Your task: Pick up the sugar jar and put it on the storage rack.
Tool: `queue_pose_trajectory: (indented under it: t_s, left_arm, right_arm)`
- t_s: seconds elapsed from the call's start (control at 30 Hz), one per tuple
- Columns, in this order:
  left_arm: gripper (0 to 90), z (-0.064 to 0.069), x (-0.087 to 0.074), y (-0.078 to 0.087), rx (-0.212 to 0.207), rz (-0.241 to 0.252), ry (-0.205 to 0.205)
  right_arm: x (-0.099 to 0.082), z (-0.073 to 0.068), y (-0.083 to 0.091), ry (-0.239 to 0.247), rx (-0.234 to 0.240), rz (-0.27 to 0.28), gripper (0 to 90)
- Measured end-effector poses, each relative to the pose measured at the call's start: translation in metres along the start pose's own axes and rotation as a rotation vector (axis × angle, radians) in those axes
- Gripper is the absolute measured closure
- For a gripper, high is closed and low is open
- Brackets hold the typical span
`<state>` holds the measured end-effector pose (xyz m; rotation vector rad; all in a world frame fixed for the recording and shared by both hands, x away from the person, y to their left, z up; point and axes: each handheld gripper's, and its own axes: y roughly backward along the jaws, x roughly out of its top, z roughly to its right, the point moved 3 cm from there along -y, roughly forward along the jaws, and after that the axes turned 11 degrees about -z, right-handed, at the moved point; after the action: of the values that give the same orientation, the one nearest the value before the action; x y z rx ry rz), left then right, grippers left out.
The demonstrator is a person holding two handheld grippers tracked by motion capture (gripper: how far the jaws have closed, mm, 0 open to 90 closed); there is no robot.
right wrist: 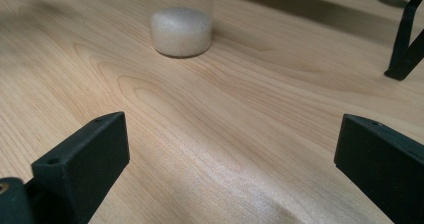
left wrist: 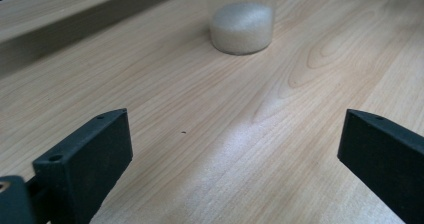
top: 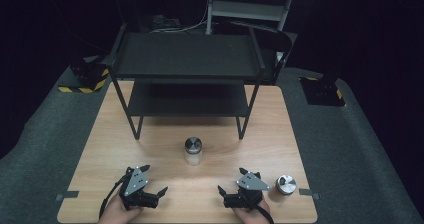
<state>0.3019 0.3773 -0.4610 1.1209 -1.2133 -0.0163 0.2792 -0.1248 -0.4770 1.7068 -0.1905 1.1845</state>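
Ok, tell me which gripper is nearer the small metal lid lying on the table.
Right. The right gripper sits just left of the lid near the table's front edge, jaws open. The left gripper is far across the table to the left, also open.

Bare tabletop (top: pixel 165 179) ahead of both grippers up to the shaker (top: pixel 193 150); black shelf rack (top: pixel 187 79) blocking beyond.

Clear glass jar (top: pixel 193 151), upright, dark metal lid on, white granules filling its lower part, mid-table in front of the shelf, 1 small silver lidded jar (top: pixel 286 185) near the table's right edge
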Motion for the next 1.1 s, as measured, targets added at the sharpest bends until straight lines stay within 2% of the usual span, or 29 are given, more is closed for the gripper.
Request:
queue_pose_trajectory:
  t_s: [0.07, 0.13, 0.2, 0.4, 0.43, 0.53, 0.83, 1.1]
  left_arm:
    - [1.2, -0.0018, 0.0004, 0.0002, -0.009, -0.006, 0.005]
    - [1.2, -0.0032, 0.0005, 0.0011, -0.006, -0.017, 0.030]
    - [1.3, -0.0046, 0.0001, 0.0020, -0.015, -0.021, 0.032]
    - [1.1, -0.0011, 0.0029, 0.0013, -0.011, -0.037, -0.009]
    - [1.1, 0.0011, 0.0028, 0.0013, -0.002, -0.035, -0.010]
    - [1.1, 0.0016, 0.0027, 0.0011, -0.010, -0.032, -0.017]
    - [1.1, 0.0024, 0.0019, 0.0019, -0.016, -0.030, -0.014]
    - [1.1, -0.0020, -0.0006, 0.0028, -0.031, -0.015, 0.017]
  right_arm:
    - [0.0003, 0.0020, -0.0002, -0.016, 0.006, -0.002, 0.8]
    - [0.0001, 0.0051, -0.0001, -0.040, 0.016, -0.002, 0.7]
    - [-0.0001, 0.0045, 0.0000, -0.042, 0.011, 0.000, 0.5]
    - [-0.0006, 0.0039, 0.0015, -0.034, 0.002, -0.006, 0.1]
    - [-0.0016, 0.0042, 0.0021, -0.041, -0.002, -0.003, 0.1]
    - [-0.0020, 0.0045, 0.0023, -0.058, -0.007, -0.001, 0.0]
    - [0.0014, 0.0056, 0.0011, -0.035, 0.010, -0.022, 0.1]
    - [0.0007, 0.0051, 0.0011, -0.042, 0.004, -0.017, 0.0]
